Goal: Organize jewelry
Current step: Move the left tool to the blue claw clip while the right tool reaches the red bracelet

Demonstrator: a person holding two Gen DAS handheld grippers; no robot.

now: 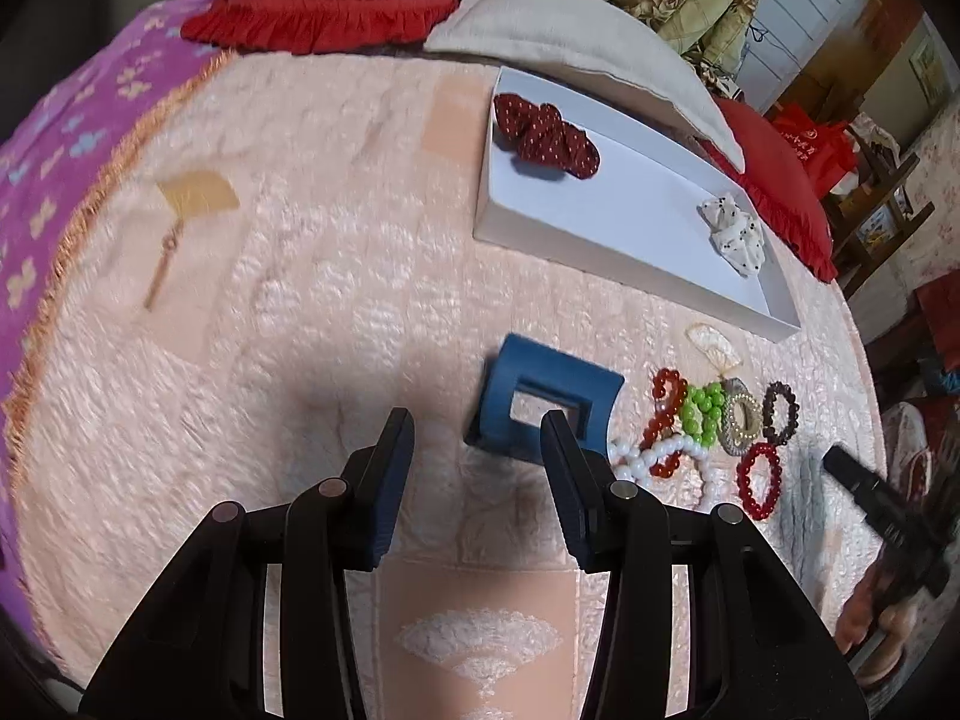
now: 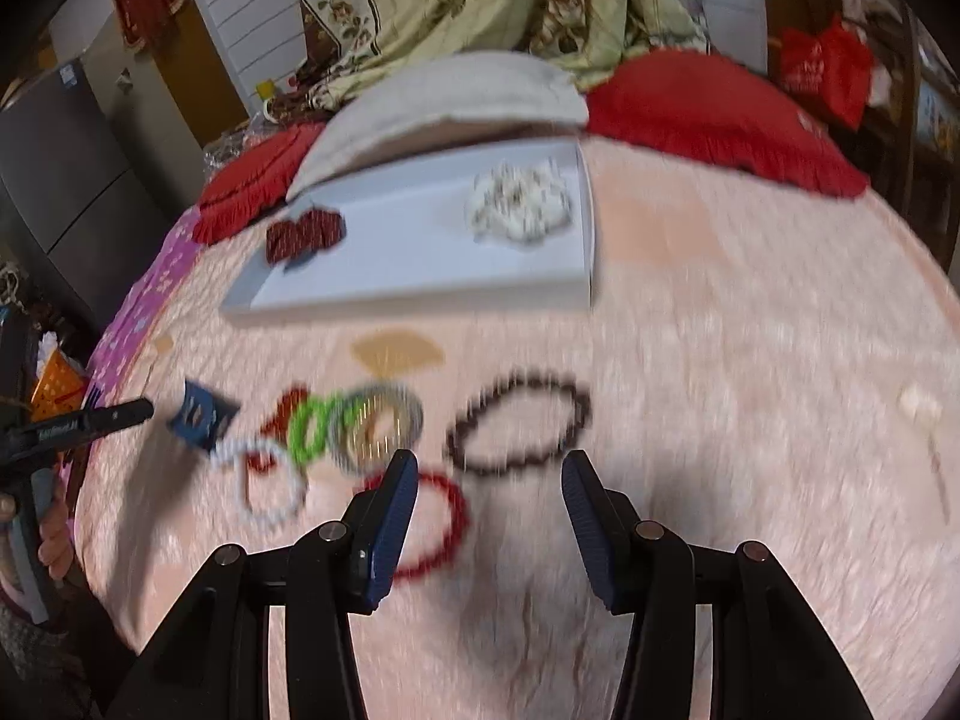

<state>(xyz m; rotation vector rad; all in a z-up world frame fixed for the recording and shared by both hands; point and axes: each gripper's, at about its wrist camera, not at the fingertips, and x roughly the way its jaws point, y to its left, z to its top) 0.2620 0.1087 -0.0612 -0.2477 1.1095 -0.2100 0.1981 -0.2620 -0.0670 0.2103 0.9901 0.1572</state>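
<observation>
A: Nearest the lens, the left gripper (image 1: 477, 435) shows its 2 fingers (image 1: 393, 450) parted about halfway with nothing between them, hanging over the peach bedspread (image 1: 300, 300).

B: And just past the right-hand finger?

A: A blue claw clip (image 1: 543, 402) lies on the bedspread, beside a cluster of bead bracelets: white (image 1: 651, 456), orange-red (image 1: 666, 396), green (image 1: 705, 411), a glittery ring (image 1: 741, 423), dark brown (image 1: 780, 411) and red (image 1: 759, 480).

B: The right gripper (image 2: 489, 471)?

A: Also about half open and empty, above the bedspread. Its view is blurred, but the red bracelet partly hides behind its left finger (image 2: 396, 492), and the dark brown one sits just beyond the gap.

B: Where is the tray?

A: The white tray (image 1: 540, 228) lies farther back on the bed, holding a dark red dotted scrunchie (image 1: 546, 135) at 1 end and a white speckled scrunchie (image 1: 735, 234) at the other, well apart. A grey cushion (image 1: 570, 42) and red frilled cushions (image 1: 324, 0) lie behind it.
</observation>
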